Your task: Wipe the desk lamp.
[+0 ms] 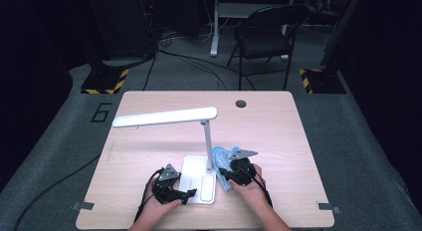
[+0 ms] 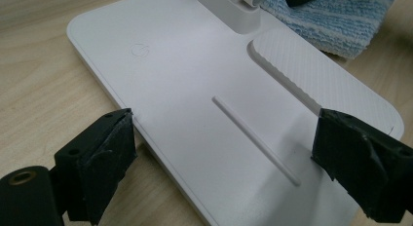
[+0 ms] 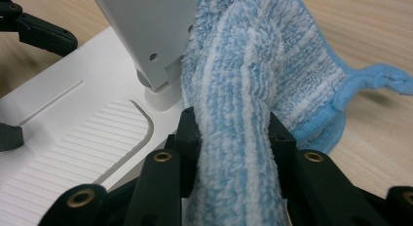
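A white desk lamp stands on the table, with its flat base [image 1: 194, 171], thin stem [image 1: 206, 141] and long head [image 1: 164, 117]. My left gripper [image 1: 188, 194] sits at the base's front left. Its jaws stand wide apart, one beside the left edge of the base [image 2: 195, 89] and the other over the front corner. My right gripper [image 1: 224, 173] is just right of the stem, shut on a blue-and-white striped cloth [image 1: 219, 155]. The cloth [image 3: 253, 65] is bunched between the jaws and lies against the foot of the stem [image 3: 141, 31]. Part of the cloth [image 2: 336, 21] lies past the base's ribbed pad.
The wooden table [image 1: 278, 141] has a round hole [image 1: 241, 103] near its far edge. Beyond it a black chair [image 1: 263, 37] stands on the grey floor among cables and striped stand feet [image 1: 104, 81]. The lamp head overhangs the table's left middle.
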Available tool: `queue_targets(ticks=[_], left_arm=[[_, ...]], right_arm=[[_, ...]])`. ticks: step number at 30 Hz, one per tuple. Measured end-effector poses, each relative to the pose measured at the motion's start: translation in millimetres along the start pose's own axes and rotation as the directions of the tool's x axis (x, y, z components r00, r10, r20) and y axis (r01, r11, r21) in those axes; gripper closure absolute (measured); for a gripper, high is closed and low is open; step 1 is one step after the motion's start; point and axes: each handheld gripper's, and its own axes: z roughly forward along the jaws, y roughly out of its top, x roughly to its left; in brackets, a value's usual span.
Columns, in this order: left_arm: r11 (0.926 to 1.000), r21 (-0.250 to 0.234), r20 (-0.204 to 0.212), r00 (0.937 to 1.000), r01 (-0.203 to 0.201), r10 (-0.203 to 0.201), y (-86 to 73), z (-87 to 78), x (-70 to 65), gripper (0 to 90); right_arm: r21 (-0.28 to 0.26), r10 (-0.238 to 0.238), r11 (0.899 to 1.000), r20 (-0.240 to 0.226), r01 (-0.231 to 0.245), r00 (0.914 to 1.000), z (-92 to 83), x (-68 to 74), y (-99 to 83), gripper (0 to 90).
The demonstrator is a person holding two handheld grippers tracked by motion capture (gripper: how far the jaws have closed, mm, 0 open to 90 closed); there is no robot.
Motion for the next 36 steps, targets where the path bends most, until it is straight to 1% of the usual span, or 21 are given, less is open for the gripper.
queue_targets(ticks=[1, 2, 5, 6, 8, 9, 10, 11, 15, 16, 17, 18, 23, 25, 26, 28, 32, 33, 34, 35, 36], left_arm=[[1.0000, 0.000, 0.000, 1.0000, 0.000, 0.000, 0.0, -0.1, 0.2, 8.8], [0.9999, -0.004, -0.002, 0.9999, 0.012, -0.012, -0.3, 0.2, -0.3, 8.9], [0.9999, -0.005, -0.004, 0.9999, 0.015, -0.015, -0.4, 0.1, -0.3, 9.1], [0.9998, -0.004, -0.001, 0.9998, 0.019, -0.019, -0.3, -0.3, 0.0, 9.7], [0.9999, -0.008, -0.021, 0.9997, 0.012, -0.012, 1.0, -3.5, 0.8, 14.6], [1.0000, -0.007, -0.032, 0.9995, -0.005, 0.005, 2.0, -5.0, 1.9, 16.0], [0.9998, -0.019, -0.036, 0.9993, 0.006, -0.007, 2.8, -6.2, 1.4, 16.0], [0.9996, -0.028, -0.037, 0.9993, -0.003, 0.002, 4.5, -8.4, 2.2, 16.0], [0.9981, -0.059, -0.016, 0.9997, 0.019, -0.020, 8.5, -10.9, 0.4, 16.0], [0.9982, -0.059, -0.008, 0.9999, 0.012, -0.013, 9.4, -10.9, -0.4, 16.1], [0.9977, -0.062, 0.000, 0.9997, 0.026, -0.026, 9.6, -9.7, -3.6, 16.0], [0.9984, -0.056, 0.000, 1.0000, 0.006, -0.006, 10.5, -8.1, -4.9, 16.0], [0.9994, -0.033, 0.020, 0.9998, -0.001, 0.001, 10.3, 0.9, -13.9, 16.0], [0.9992, -0.038, 0.018, 0.9998, -0.010, 0.011, 10.7, 3.0, -17.6, 15.5], [0.9987, -0.036, 0.014, 0.9993, -0.035, 0.035, 11.6, 3.9, -18.0, 15.6], [0.9989, -0.039, 0.019, 0.9994, -0.026, 0.027, 11.1, 5.5, -21.7, 15.5], [0.9976, -0.036, 0.015, 0.9980, -0.060, 0.061, 11.2, 7.3, -26.4, 15.4], [0.9973, -0.036, 0.015, 0.9978, -0.065, 0.065, 11.2, 7.7, -27.5, 15.4], [0.9964, -0.028, 0.021, 0.9965, -0.080, 0.081, 11.5, 7.6, -28.8, 15.4], [0.9965, -0.029, 0.024, 0.9966, -0.078, 0.079, 11.2, 8.2, -30.6, 15.4], [0.9952, -0.032, 0.015, 0.9956, -0.092, 0.092, 10.9, 9.2, -32.6, 15.3]], right_arm=[[-0.006, 0.015, 1.000, 0.004, -0.015, 0.9999, -0.4, 0.9, -0.1, 66.8], [-0.003, 0.013, 1.000, 0.010, -0.013, 0.9999, -1.7, 0.7, -0.5, 66.7], [-0.017, 0.003, 1.000, 0.015, -0.003, 0.9999, -5.5, -1.0, -1.3, 66.5], [-0.030, 0.021, 0.999, 0.026, -0.021, 0.9994, -6.6, -0.1, -1.4, 66.5], [-0.026, 0.009, 1.000, 0.027, -0.008, 0.9996, -10.9, -1.7, -2.6, 66.4], [-0.033, 0.011, 0.999, 0.031, -0.010, 0.9994, -12.4, -2.3, -3.0, 66.3], [-0.031, 0.015, 0.999, 0.031, -0.014, 0.9994, -14.1, -2.8, -3.4, 66.3], [-0.038, 0.026, 0.999, 0.036, -0.024, 0.9990, -15.9, -3.1, -4.0, 66.3], [-0.059, 0.019, 0.998, 0.042, -0.016, 0.9989, -23.1, -7.7, -4.5, 66.2], [-0.062, 0.037, 0.997, 0.040, -0.034, 0.9985, -24.6, -7.3, -4.7, 66.1], [-0.068, 0.035, 0.997, 0.040, -0.033, 0.9986, -25.9, -8.0, -4.7, 66.2], [-0.072, 0.031, 0.997, 0.037, -0.028, 0.9988, -26.8, -8.5, -4.8, 66.1], [-0.069, 0.038, 0.997, 0.037, -0.035, 0.9986, -28.4, -5.0, -6.3, 66.0], [-0.065, 0.027, 0.998, 0.036, -0.024, 0.9990, -28.0, -4.5, -6.4, 65.9], [-0.063, 0.028, 0.998, 0.030, -0.026, 0.9991, -27.9, -3.8, -6.4, 65.9], [-0.062, 0.018, 0.998, 0.029, -0.017, 0.9994, -27.3, -2.6, -6.7, 65.9], [-0.057, 0.017, 0.998, 0.026, -0.016, 0.9995, -26.8, 1.0, -8.6, 65.8], [-0.059, 0.030, 0.998, 0.024, -0.029, 0.9993, -26.9, 2.2, -9.0, 65.7], [-0.056, 0.019, 0.998, 0.025, -0.018, 0.9995, -27.4, 1.4, -9.3, 65.7], [-0.055, 0.009, 0.998, 0.023, -0.007, 0.9997, -27.7, 0.4, -9.5, 65.7], [-0.060, 0.028, 0.998, 0.023, -0.026, 0.9993, -27.5, 1.6, -10.1, 65.7]])
